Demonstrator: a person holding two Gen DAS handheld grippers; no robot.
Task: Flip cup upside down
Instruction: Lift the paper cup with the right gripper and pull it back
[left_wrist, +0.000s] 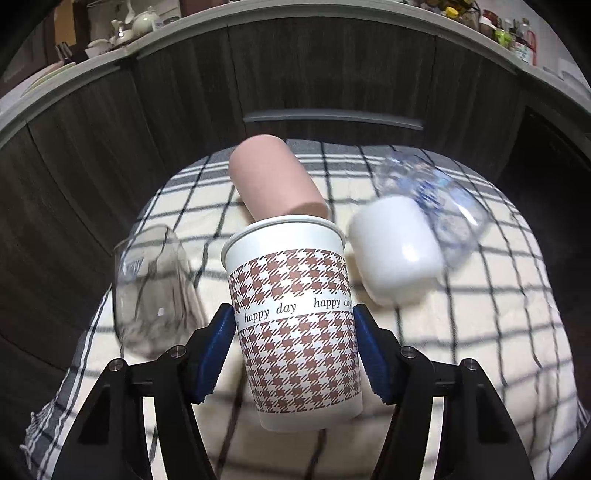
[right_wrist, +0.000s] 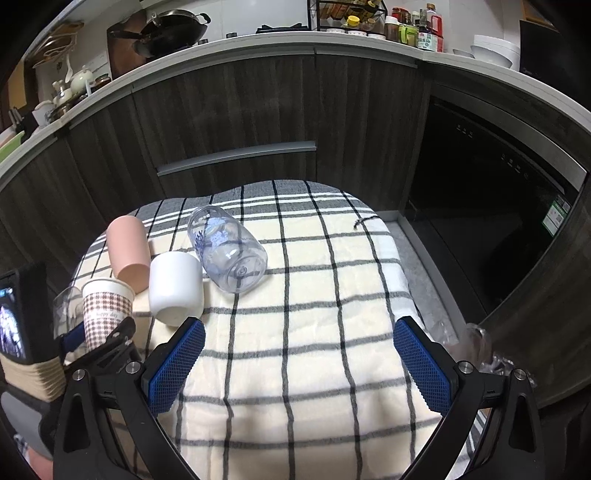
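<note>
The left gripper (left_wrist: 293, 325) pinches the paper cup (left_wrist: 291, 314) by its sides, rim up, above the checked cloth (left_wrist: 461, 332). The right gripper (right_wrist: 299, 354) hangs with fingers spread wide, holding nothing. A pink cup (left_wrist: 273, 177), white cup (left_wrist: 395, 247) and clear bottle (right_wrist: 227, 249) stand nearby.

Both wrist views were lit evenly by diffuse indoor light from above, and only soft shadows were cast on the checked cloth (right_wrist: 295, 332). Strong fisheye curvature was seen, with black vignetting at the corners. In the left view, motion blur was observed on the white cup (left_wrist: 395, 251), the clear bottle (left_wrist: 443, 206) and the cloth lines, while the patterned paper cup (left_wrist: 295, 325) was rendered sharply. The right view was recorded sharply throughout.
</note>
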